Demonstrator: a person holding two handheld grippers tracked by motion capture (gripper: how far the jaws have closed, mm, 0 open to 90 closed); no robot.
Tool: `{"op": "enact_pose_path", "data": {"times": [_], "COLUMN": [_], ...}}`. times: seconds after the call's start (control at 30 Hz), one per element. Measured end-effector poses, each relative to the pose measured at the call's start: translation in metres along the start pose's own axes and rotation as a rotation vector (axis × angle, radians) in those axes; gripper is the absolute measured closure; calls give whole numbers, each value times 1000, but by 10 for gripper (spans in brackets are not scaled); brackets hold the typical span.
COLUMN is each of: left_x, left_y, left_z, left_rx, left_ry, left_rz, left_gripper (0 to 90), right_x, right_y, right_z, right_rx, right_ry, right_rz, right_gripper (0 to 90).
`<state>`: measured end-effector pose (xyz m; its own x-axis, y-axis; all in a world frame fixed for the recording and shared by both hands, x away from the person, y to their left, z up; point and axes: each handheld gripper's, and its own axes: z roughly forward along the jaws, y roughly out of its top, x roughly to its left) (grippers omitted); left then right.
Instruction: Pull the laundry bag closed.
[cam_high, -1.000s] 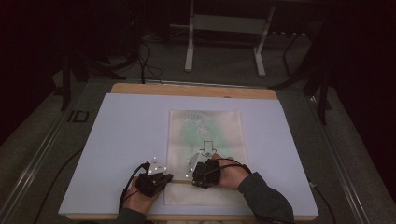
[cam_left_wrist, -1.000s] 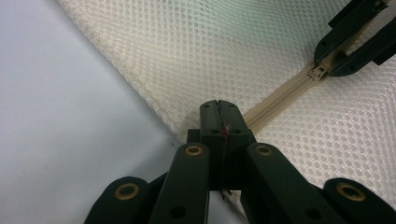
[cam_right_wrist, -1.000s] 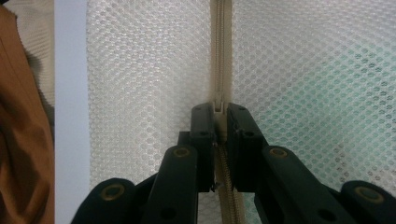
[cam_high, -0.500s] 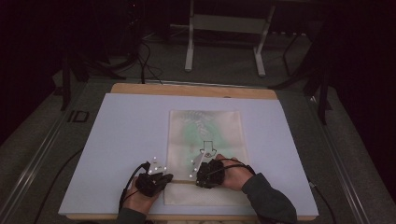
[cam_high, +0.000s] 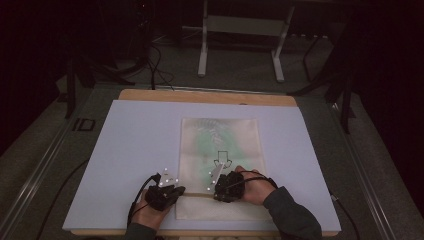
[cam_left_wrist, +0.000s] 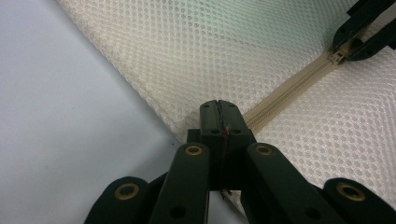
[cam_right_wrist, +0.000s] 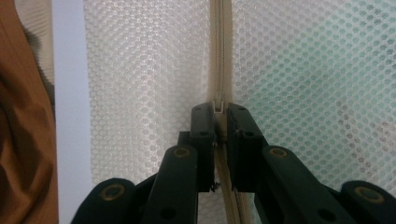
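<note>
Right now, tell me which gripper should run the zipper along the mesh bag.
Right. The right gripper is closed on the zipper pull, while the left gripper pins the mesh bag corner at the zipper's end, anchoring it.

A dim lab or studio: white-covered table (cam_high: 140, 145), cables (cam_high: 155, 65) on carpet, metal stand legs (cam_high: 202, 50) behind.
</note>
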<state>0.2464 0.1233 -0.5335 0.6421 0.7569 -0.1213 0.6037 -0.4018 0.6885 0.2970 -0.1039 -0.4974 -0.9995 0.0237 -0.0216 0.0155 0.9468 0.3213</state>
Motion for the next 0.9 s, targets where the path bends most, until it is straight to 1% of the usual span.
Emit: {"op": "enact_pose_path", "data": {"times": [0.07,0.13,0.17,0.23,0.27,0.5,0.57,0.83,0.9], "left_x": [0,0,0,0,0,0,0,0,0], "left_y": [0,0,0,0,0,0,0,0,0], "left_z": [0,0,0,0,0,0,0,0,0], "left_rx": [0,-1,-1,0,0,-1,-1,-1,-1], "left_ry": [0,0,0,0,0,1,1,1,1], "left_rz": [0,0,1,1,1,0,1,2,1], "left_gripper": [893,893,893,894,893,893,894,893,893], "right_x": [0,0,0,0,0,0,0,-1,-1], "right_y": [-1,-3,-3,-5,-5,-9,-11,-15,-16], "right_z": [-1,-1,-1,-1,-2,-4,-4,-6,-6], "right_rx": [-4,3,-3,5,-1,8,1,8,11], "right_ry": [1,0,0,0,1,-6,-4,-3,-4], "right_rz": [4,5,4,8,9,12,18,23,18], "right_gripper": [823,824,824,824,823,823,824,824,824]}}
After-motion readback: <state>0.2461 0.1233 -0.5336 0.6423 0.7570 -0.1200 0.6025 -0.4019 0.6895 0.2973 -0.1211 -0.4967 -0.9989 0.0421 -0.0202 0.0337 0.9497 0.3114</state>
